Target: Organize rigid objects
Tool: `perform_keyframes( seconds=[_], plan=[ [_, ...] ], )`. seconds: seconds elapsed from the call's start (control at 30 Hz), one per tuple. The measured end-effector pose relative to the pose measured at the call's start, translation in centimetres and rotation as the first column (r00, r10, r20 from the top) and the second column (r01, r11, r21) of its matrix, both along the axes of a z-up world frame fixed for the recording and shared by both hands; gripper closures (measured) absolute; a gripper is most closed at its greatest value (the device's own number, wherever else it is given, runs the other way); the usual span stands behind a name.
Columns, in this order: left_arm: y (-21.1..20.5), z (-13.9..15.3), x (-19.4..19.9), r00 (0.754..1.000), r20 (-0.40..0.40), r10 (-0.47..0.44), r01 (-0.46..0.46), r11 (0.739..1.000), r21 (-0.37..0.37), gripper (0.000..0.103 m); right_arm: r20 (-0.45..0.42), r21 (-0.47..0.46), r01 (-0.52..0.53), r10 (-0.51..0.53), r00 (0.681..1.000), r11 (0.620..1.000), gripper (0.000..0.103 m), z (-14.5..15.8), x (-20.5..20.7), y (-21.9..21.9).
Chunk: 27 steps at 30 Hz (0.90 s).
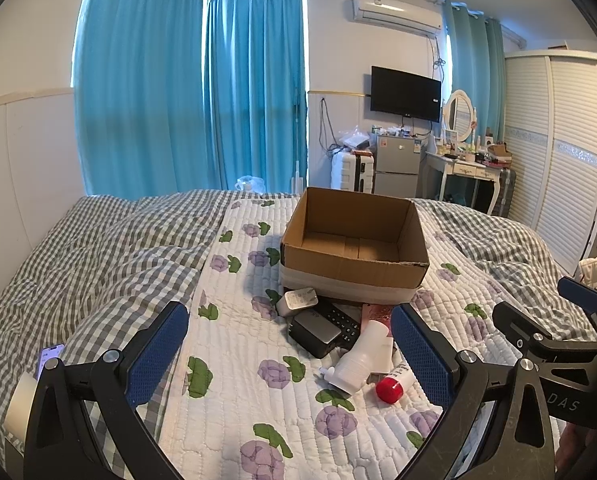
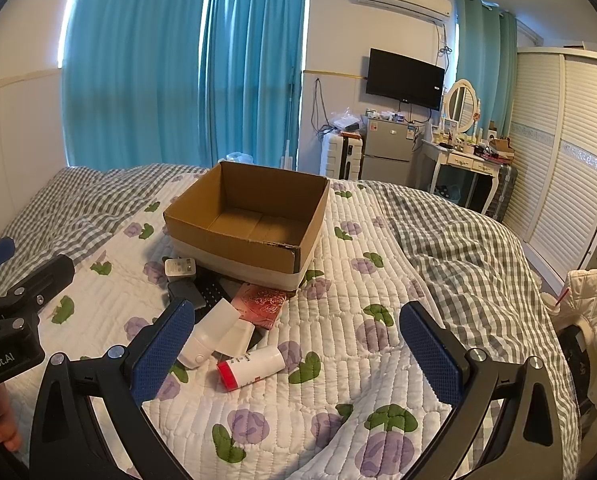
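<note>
An open brown cardboard box [image 2: 250,216] with a white band round its base sat in the middle of the bed [image 2: 438,248], on the white quilted spread with purple flowers [image 1: 234,384], and it was empty, evidently set there to take the loose things. Those lay heaped just in front of its near wall: a small white plug adapter [image 2: 179,268], a dark grey block-shaped charger [image 1: 318,330] lying across a black remote control [image 1: 340,320], a red patterned flat card box [image 2: 260,304], a white plastic squeeze bottle [image 2: 214,332] on its side and a white bottle with a red cap [image 2: 250,368], also lying down and nearest the cameras.

The left hand-held gripper [image 1: 290,360] and the right hand-held gripper [image 2: 298,356] were both spread wide and held nothing; they hung side by side above the near part of the bed, tilted down toward the heap.

Open quilt lay to the right of the heap and of the box. The box rim stood higher than the heap, so anything lifted would probably need to clear it. The soft, rumpled bedding could let the round bottles roll.
</note>
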<state>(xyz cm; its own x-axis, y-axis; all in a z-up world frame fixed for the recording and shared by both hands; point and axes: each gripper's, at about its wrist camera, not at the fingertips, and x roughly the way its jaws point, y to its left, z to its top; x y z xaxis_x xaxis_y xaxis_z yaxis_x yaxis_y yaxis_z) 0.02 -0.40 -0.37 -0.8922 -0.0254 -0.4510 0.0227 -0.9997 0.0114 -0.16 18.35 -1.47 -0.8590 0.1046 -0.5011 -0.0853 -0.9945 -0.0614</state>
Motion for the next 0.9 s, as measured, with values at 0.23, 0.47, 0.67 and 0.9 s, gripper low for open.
perform_keyframes(
  seconds=[0.23,0.47,0.67,0.9],
  plan=[
    [0.0,0.0,0.0,1.000,0.001,-0.001,0.001,1.000,0.001,0.000,0.002,0.012,-0.004,0.004,1.000,1.000,0.000,0.2,-0.1,-0.3],
    [0.1,1.0,-1.0,0.999,0.048,-0.006,0.005,1.000,0.028,0.000,0.002,0.033,-0.004,0.004,1.000,0.999,0.000,0.7,-0.4,-0.3],
    [0.7,-1.2,-4.5,0.985,0.168,0.044,-0.042,0.999,-0.017,0.000,0.108,0.040,0.038,-0.042,0.993,0.998,0.000,-0.3,-3.0,1.0],
    [0.3,-6.4,-7.9,0.946,0.317,0.070,-0.060,0.997,-0.039,0.000,0.375,-0.033,0.054,-0.038,0.926,0.998,0.000,-8.0,-8.1,1.6]
  ],
)
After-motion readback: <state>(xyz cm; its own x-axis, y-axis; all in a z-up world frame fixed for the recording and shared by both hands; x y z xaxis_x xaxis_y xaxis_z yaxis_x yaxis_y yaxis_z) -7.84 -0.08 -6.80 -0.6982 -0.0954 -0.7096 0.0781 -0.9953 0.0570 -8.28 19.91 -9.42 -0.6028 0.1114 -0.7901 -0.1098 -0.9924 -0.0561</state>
